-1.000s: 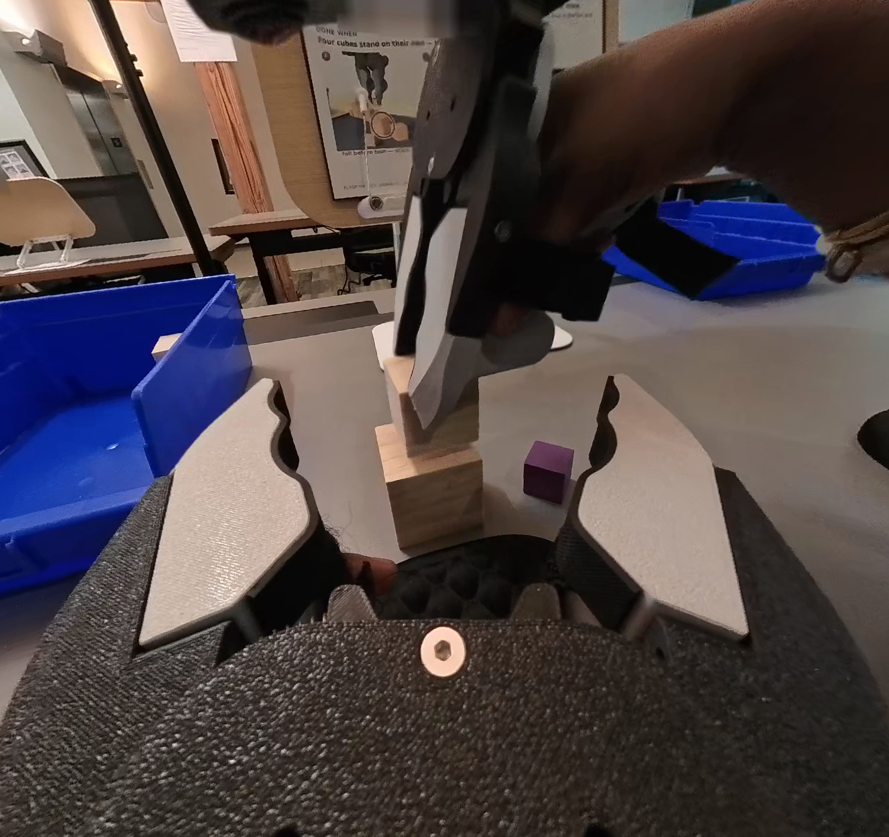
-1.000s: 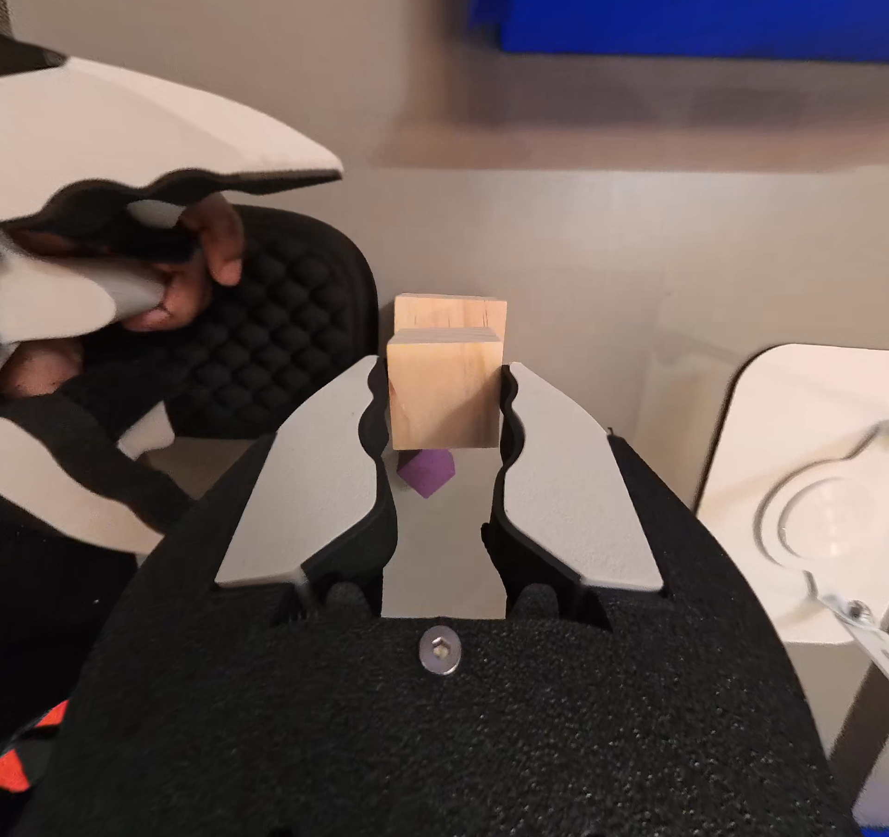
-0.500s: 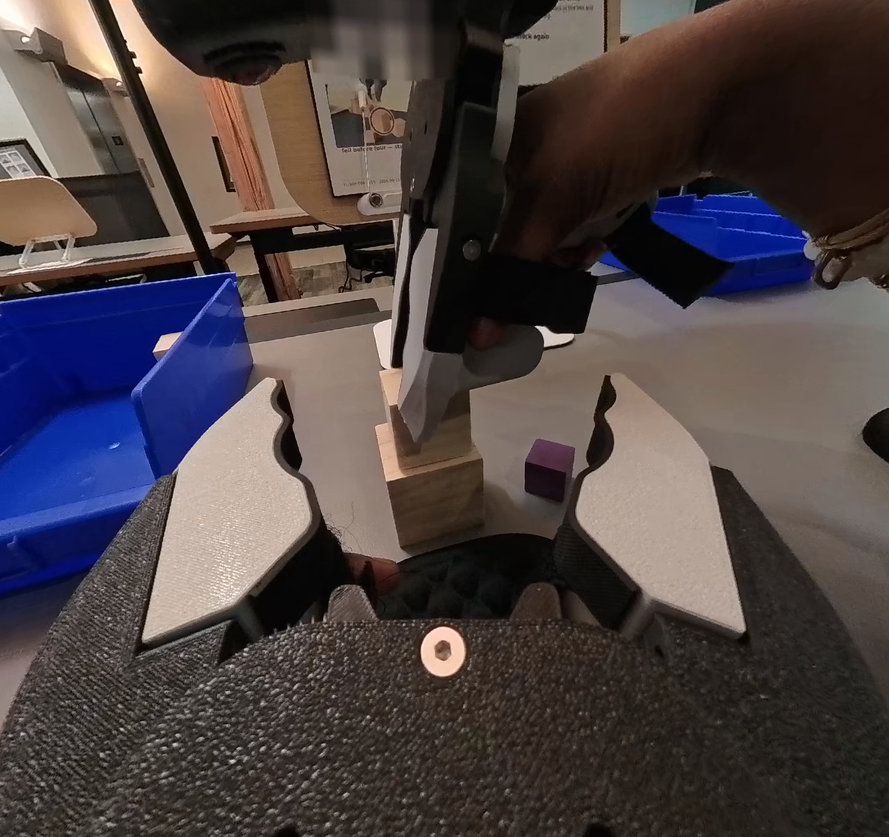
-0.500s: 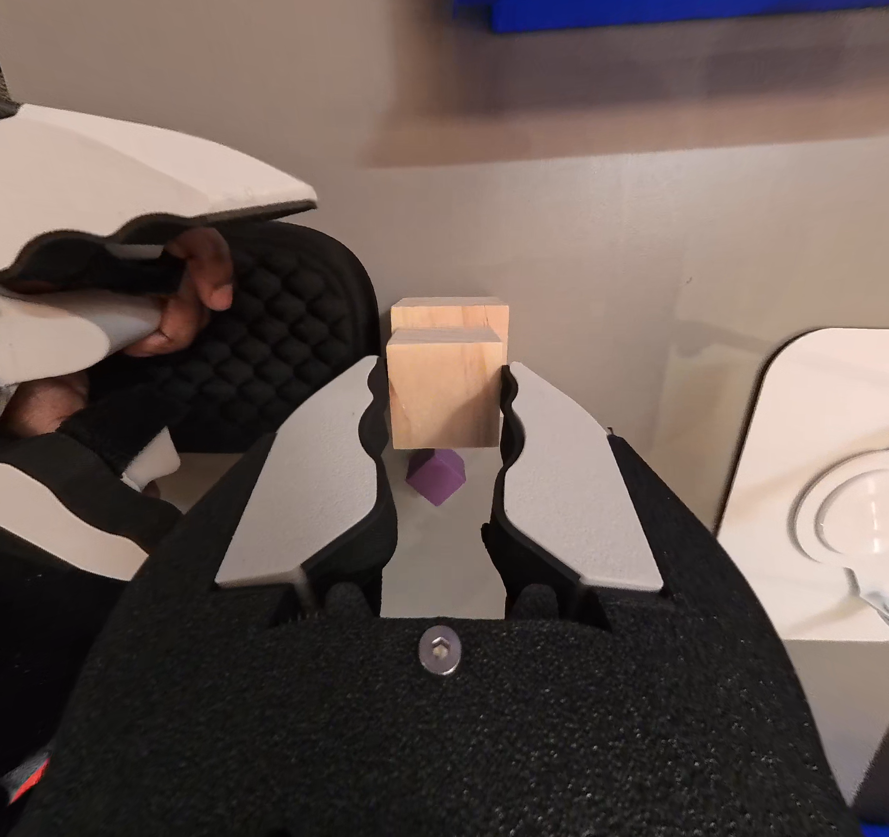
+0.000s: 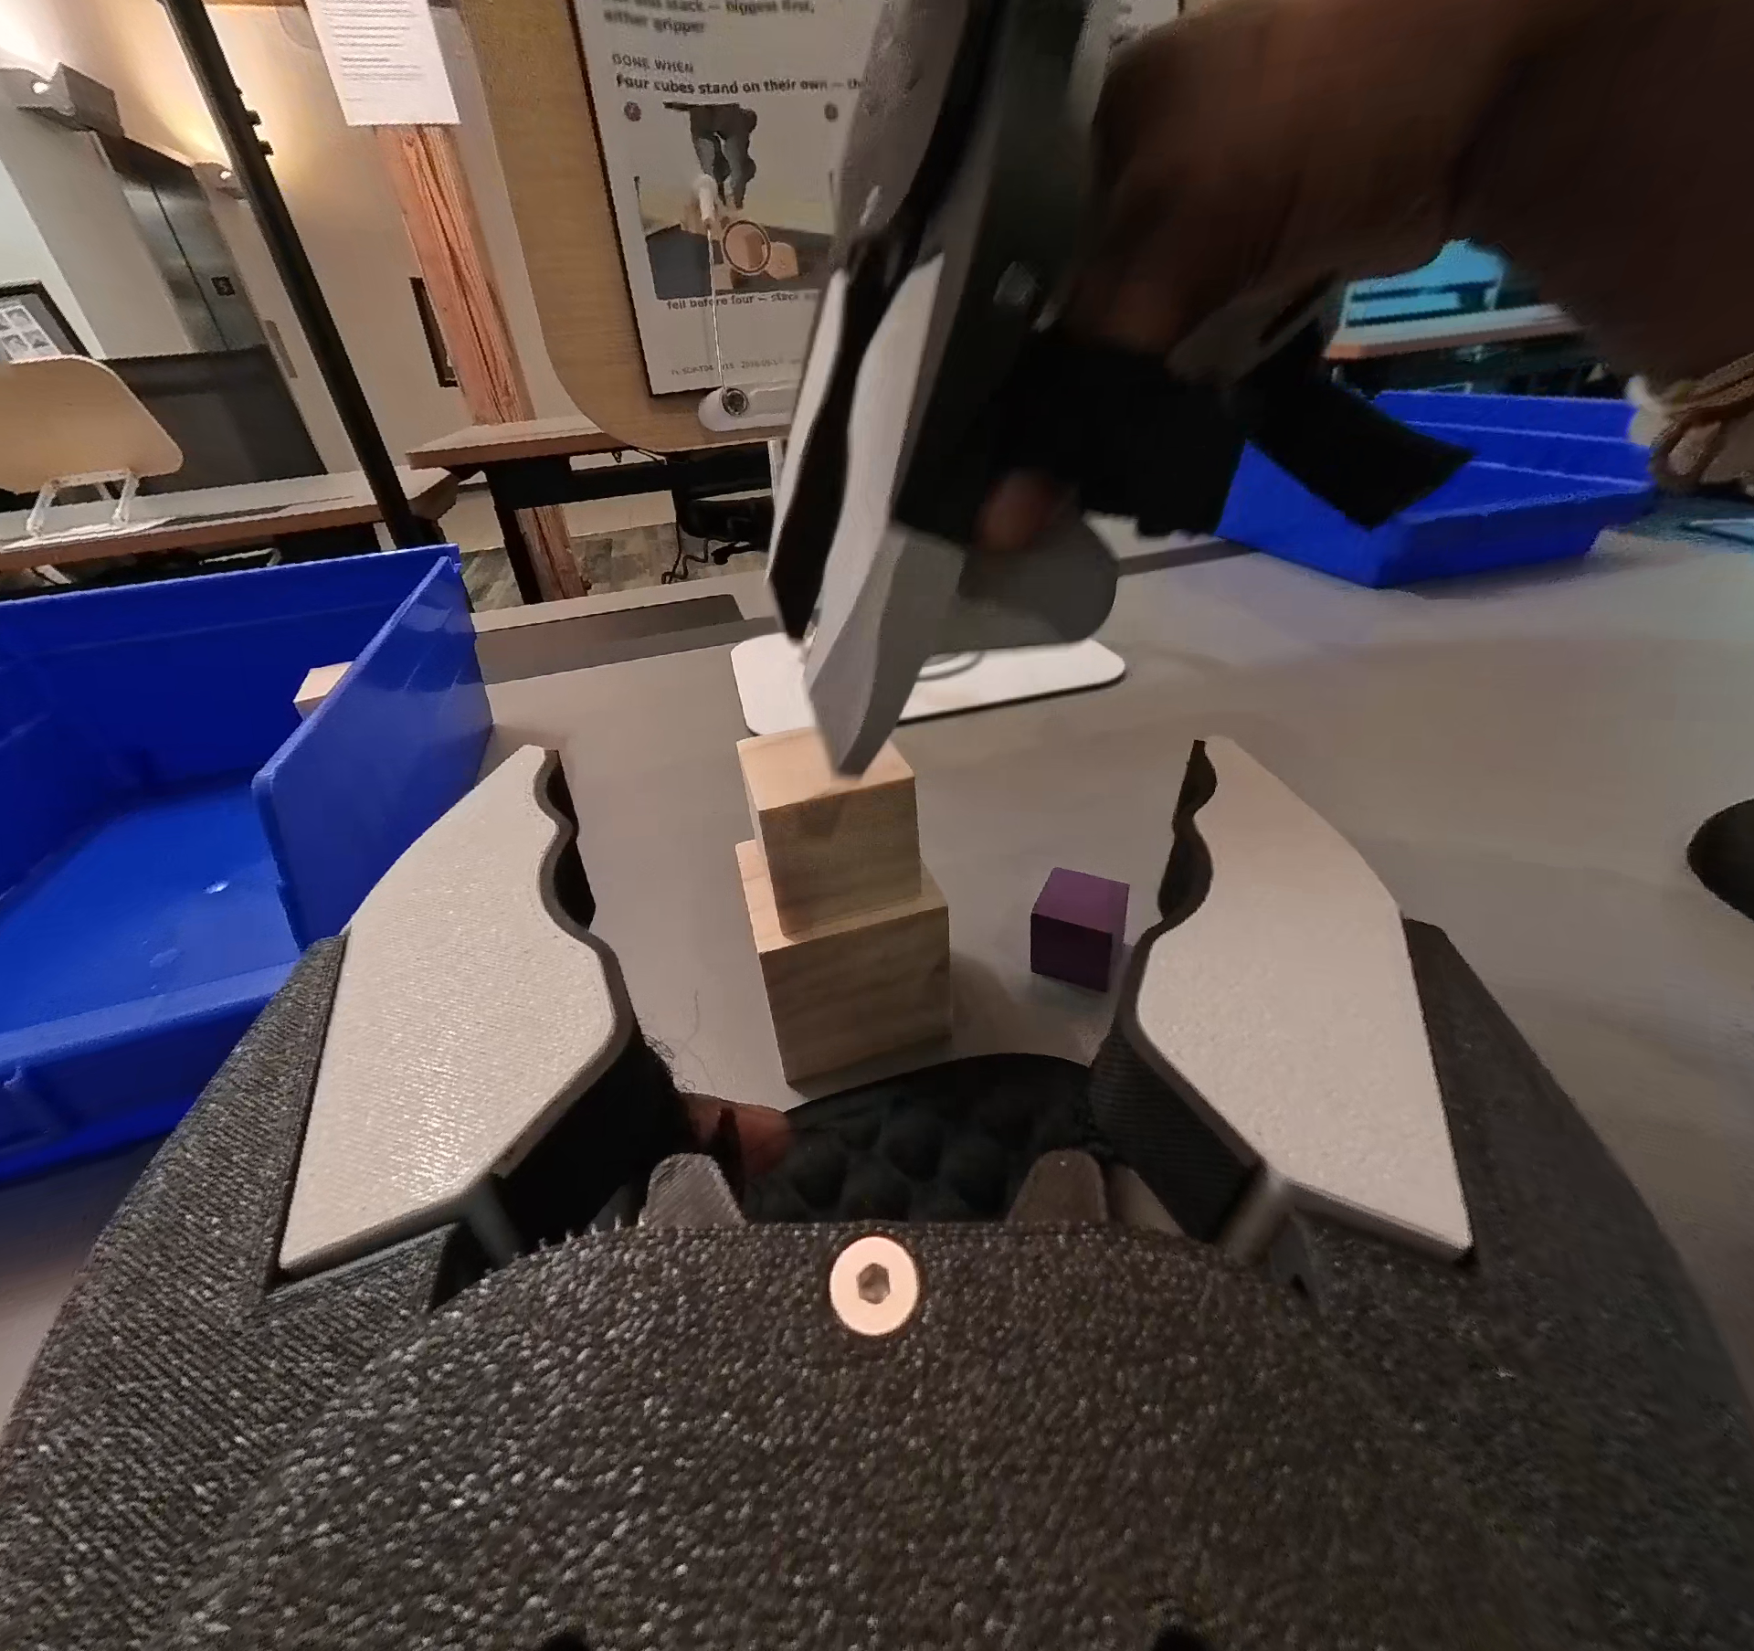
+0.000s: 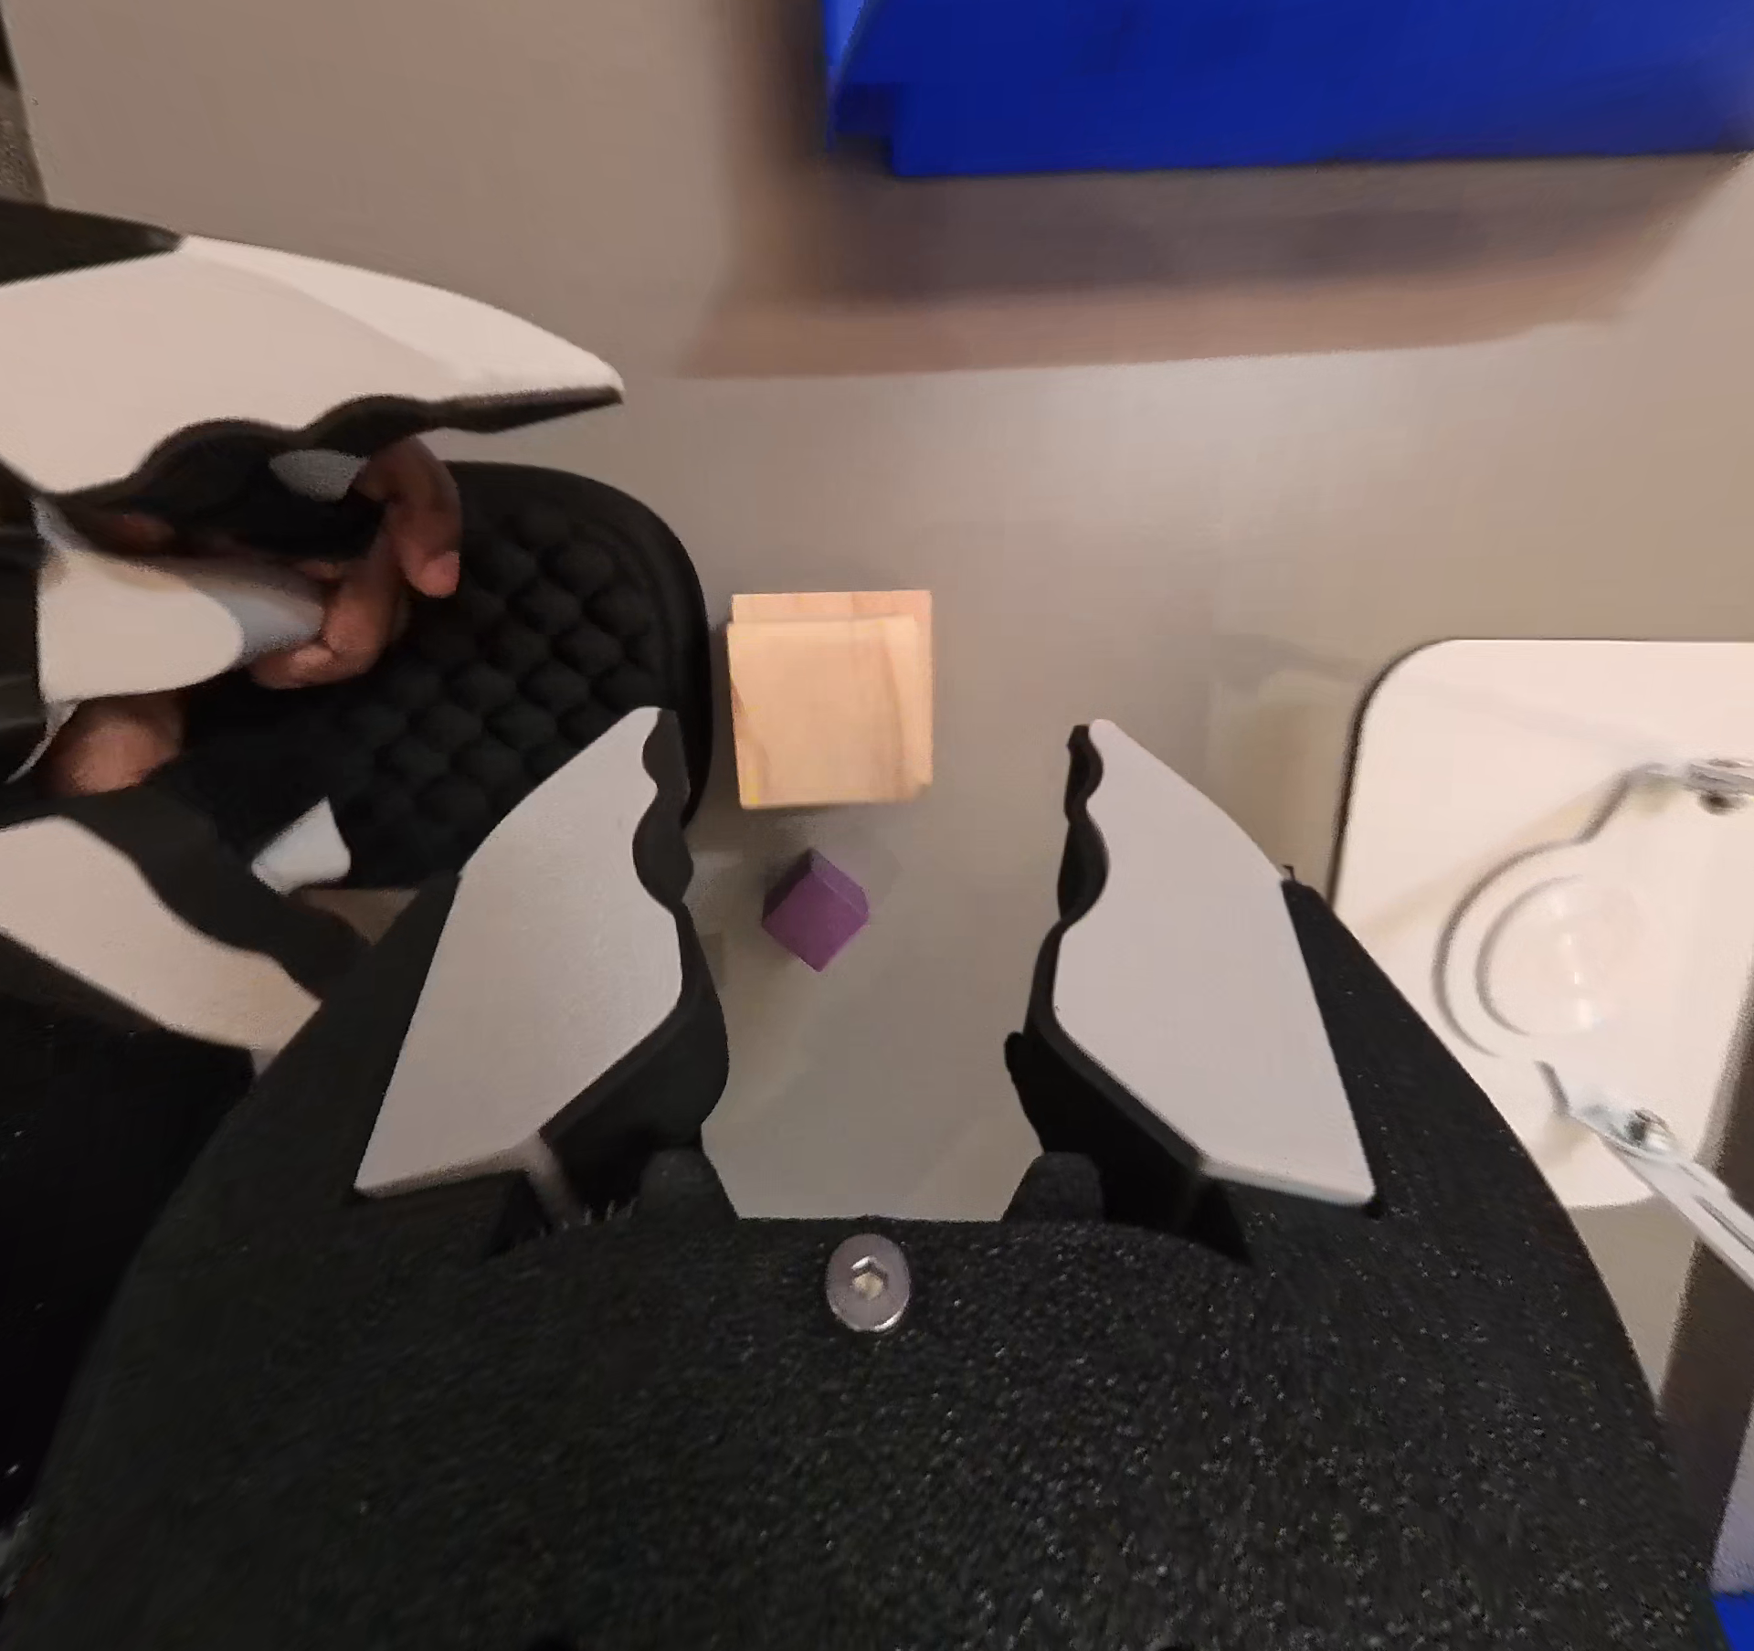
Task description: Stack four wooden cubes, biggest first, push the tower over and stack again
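Observation:
A smaller wooden cube point(image 5: 835, 827) sits on a larger wooden cube point(image 5: 854, 979) on the grey table. My left gripper point(image 5: 873, 799) is open and empty, low on the table, with the stack just ahead between its fingers, untouched. My right gripper point(image 6: 864, 742) is open and empty above the stack; in its view the top cube point(image 6: 830, 699) lies just beyond the fingertips. In the left wrist view the right gripper point(image 5: 854, 656) hangs over the top cube. A small purple cube point(image 5: 1077, 936) lies right of the stack, also in the right wrist view point(image 6: 814, 908).
A blue bin point(image 5: 190, 799) stands left of the stack, with a wooden block point(image 5: 323, 689) behind its wall. More blue bins point(image 5: 1481, 504) lie at the far right. A white flat base point(image 5: 997, 670) sits behind the stack. A blue bin point(image 6: 1281, 30) shows in the right wrist view.
My right gripper opened, let go of the smaller wooden cube on top of the larger one, and lifted away. My left gripper stayed open and still.

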Tool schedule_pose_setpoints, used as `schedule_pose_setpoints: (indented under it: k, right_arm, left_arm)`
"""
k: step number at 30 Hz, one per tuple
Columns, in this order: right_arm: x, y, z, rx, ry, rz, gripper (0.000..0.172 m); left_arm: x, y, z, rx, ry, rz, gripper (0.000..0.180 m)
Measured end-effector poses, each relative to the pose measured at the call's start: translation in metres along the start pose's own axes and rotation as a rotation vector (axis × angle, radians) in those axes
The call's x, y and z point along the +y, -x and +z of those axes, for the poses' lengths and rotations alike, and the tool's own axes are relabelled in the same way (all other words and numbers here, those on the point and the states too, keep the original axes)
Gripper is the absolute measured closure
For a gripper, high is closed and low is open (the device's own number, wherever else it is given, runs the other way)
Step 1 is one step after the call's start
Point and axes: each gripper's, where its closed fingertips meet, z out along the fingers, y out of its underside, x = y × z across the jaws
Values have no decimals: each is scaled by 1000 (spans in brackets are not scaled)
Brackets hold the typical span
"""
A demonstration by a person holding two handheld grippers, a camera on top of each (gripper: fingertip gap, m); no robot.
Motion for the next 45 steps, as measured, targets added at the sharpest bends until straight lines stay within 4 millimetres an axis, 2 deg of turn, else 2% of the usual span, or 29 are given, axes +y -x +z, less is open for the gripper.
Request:
schedule_pose_setpoints:
  k: [2,5,7,8,12,15,18,22,26,30,33,36,39,42,45]
  right_arm:
    - [7,-9,-19,40,-53,6,93]
    - [37,-17,-41,84,-56,24,86]
    - [59,-11,-48,72,-65,33,88]
    - [68,-3,-49,42,-80,25,97]
    - [100,41,-26,-114,-123,-12,120]
    - [111,46,0,-118,-121,-117,121]
    - [109,29,17,-74,-89,-210,113]
    - [94,28,29,-169,-87,-467,121]
    - [93,25,40,-248,16,-554,121]
    - [94,24,43,-285,35,-567,128]
    - [94,25,48,-294,26,-574,144]
    - [92,22,50,-273,26,-530,145]
    - [75,14,31,-227,-39,-418,145]
    - [45,8,-8,-174,-132,-297,145]
    - [19,6,-40,-104,-143,-224,145]
  left_arm:
    - [0,1,0,-2,-1,-6,61]
    - [0,1,0,-3,1,-9,60]
    - [1,1,0,-3,5,-10,59]
    - [1,1,1,-2,6,-9,59]
    - [1,0,1,-3,13,0,60]
    - [1,-1,1,-3,13,11,60]
    - [2,-1,2,-5,16,17,61]
    - [2,-2,2,-6,19,28,61]
    - [2,-1,2,-7,19,21,62]
    - [2,1,2,-6,17,0,63]
    - [2,0,2,0,22,-5,62]
    - [2,1,2,-2,21,-3,63]
    - [3,1,2,-4,23,-4,63]
    - [3,1,3,-5,24,-5,63]
    - [3,1,3,-6,29,0,63]
